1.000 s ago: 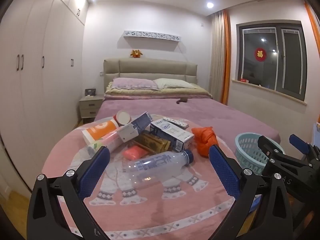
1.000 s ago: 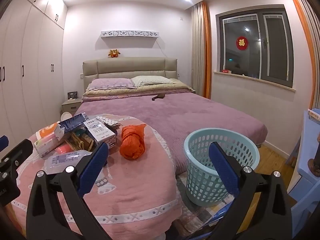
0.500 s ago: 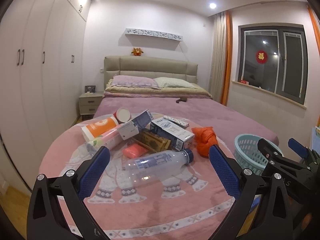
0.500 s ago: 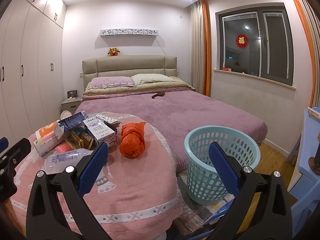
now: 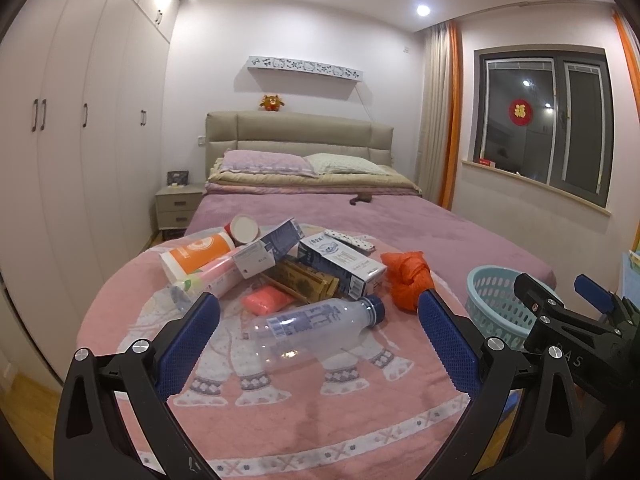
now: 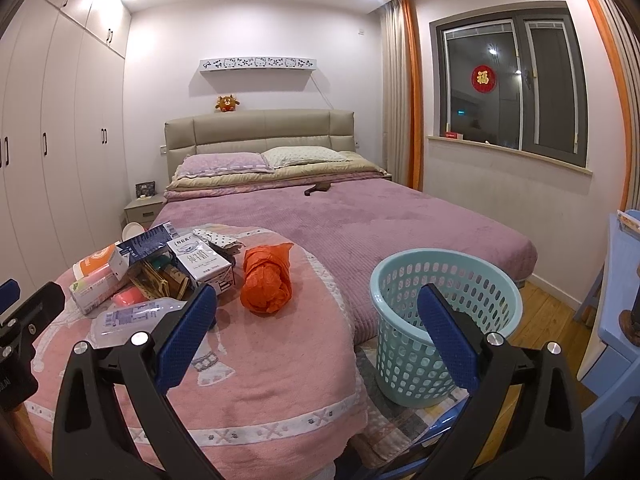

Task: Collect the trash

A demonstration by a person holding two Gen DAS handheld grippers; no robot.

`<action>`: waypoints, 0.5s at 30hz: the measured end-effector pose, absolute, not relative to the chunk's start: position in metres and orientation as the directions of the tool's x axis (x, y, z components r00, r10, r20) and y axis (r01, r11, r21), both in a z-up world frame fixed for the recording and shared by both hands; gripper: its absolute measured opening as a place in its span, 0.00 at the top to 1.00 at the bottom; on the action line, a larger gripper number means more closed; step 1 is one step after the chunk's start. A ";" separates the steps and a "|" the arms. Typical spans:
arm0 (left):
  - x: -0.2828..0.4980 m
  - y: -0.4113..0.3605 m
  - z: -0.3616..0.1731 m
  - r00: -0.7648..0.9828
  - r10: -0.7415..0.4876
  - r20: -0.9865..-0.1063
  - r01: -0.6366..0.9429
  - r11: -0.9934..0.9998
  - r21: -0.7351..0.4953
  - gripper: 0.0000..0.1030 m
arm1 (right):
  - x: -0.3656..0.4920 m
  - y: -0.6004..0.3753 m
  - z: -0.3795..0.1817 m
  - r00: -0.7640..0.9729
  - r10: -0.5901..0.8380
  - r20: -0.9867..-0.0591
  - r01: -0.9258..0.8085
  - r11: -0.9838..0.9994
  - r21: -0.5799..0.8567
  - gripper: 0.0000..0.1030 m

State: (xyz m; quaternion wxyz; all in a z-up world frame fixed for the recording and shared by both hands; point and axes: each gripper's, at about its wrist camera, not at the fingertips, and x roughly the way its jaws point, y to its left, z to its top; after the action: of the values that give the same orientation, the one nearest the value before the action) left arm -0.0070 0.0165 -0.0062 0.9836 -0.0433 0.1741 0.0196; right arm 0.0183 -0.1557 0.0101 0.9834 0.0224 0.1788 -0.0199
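Both the left tongs [image 5: 319,342] and the right tongs [image 6: 318,334] are held apart, empty; the clear bottle [image 6: 132,314] is partly hidden behind a right-tong finger [image 6: 186,334].

Left gripper [image 5: 318,322]: jaws spread wide, holding nothing. Right gripper [image 6: 318,314]: jaws spread wide, holding nothing, positioned just right of the left.

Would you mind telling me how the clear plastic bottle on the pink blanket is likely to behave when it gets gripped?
The clear plastic bottle looks empty, so it is probably very light. Its thin walls would likely dent under the left tool. It lies on its side, so a nudge may roll it across the pink blanket.
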 end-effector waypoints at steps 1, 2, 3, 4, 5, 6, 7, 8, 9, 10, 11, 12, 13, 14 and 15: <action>-0.007 0.016 -0.006 0.939 0.023 -0.344 -0.054 0.995 -0.079 0.07 | 0.018 -0.156 0.010 0.935 -0.031 -0.353 0.047 0.998 0.038 0.07; -0.007 0.016 -0.006 0.939 0.023 -0.344 -0.053 0.996 -0.079 0.07 | 0.019 -0.156 0.010 0.935 -0.031 -0.354 0.048 0.998 0.037 0.07; -0.007 0.016 -0.006 0.939 0.023 -0.344 -0.052 0.996 -0.077 0.07 | 0.019 -0.155 0.010 0.934 -0.032 -0.355 0.048 0.998 0.037 0.07; -0.007 0.016 -0.007 0.939 0.022 -0.344 -0.051 0.996 -0.076 0.07 | 0.019 -0.156 0.010 0.934 -0.032 -0.355 0.049 0.998 0.037 0.07; -0.007 0.015 -0.007 0.939 0.022 -0.344 -0.051 0.996 -0.076 0.07 | 0.019 -0.156 0.010 0.934 -0.032 -0.355 0.049 0.998 0.038 0.07; -0.007 0.016 -0.007 0.939 0.022 -0.344 -0.051 0.996 -0.077 0.07 | 0.019 -0.156 0.010 0.934 -0.032 -0.355 0.049 0.998 0.038 0.07; -0.007 0.015 -0.007 0.939 0.021 -0.344 -0.050 0.996 -0.077 0.07 | 0.019 -0.155 0.010 0.934 -0.032 -0.355 0.048 0.998 0.037 0.07; -0.007 0.015 -0.007 0.939 0.022 -0.344 -0.051 0.996 -0.077 0.07 | 0.019 -0.155 0.010 0.934 -0.033 -0.355 0.049 0.998 0.036 0.07; -0.007 0.015 -0.007 0.939 0.022 -0.344 -0.051 0.996 -0.078 0.07 | 0.019 -0.155 0.010 0.934 -0.034 -0.356 0.050 0.998 0.035 0.07; -0.007 0.015 -0.007 0.939 0.022 -0.344 -0.051 0.996 -0.077 0.07 | 0.019 -0.156 0.010 0.934 -0.033 -0.356 0.049 0.998 0.037 0.07; -0.007 0.015 -0.007 0.939 0.023 -0.343 -0.052 0.996 -0.076 0.07 | 0.019 -0.156 0.009 0.934 -0.032 -0.356 0.048 0.998 0.038 0.07; -0.007 0.015 -0.008 0.939 0.022 -0.343 -0.052 0.996 -0.077 0.07 | 0.019 -0.156 0.009 0.933 -0.032 -0.358 0.049 0.998 0.038 0.07; -0.007 0.015 -0.008 0.939 0.021 -0.344 -0.051 0.996 -0.079 0.07 | 0.019 -0.156 0.009 0.933 -0.032 -0.359 0.049 0.998 0.038 0.07; -0.007 0.015 -0.008 0.938 0.018 -0.346 -0.048 0.996 -0.080 0.07 | 0.019 -0.155 0.009 0.932 -0.032 -0.360 0.048 0.998 0.037 0.07; -0.007 0.014 -0.009 0.938 0.016 -0.347 -0.047 0.996 -0.080 0.07 | 0.019 -0.155 0.008 0.932 -0.033 -0.360 0.049 0.998 0.035 0.07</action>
State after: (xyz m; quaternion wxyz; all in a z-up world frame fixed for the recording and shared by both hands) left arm -0.0068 0.0142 -0.0090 0.9833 -0.0438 0.1759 0.0160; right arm 0.0190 -0.1548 0.0084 0.9827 0.0216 0.1829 -0.0209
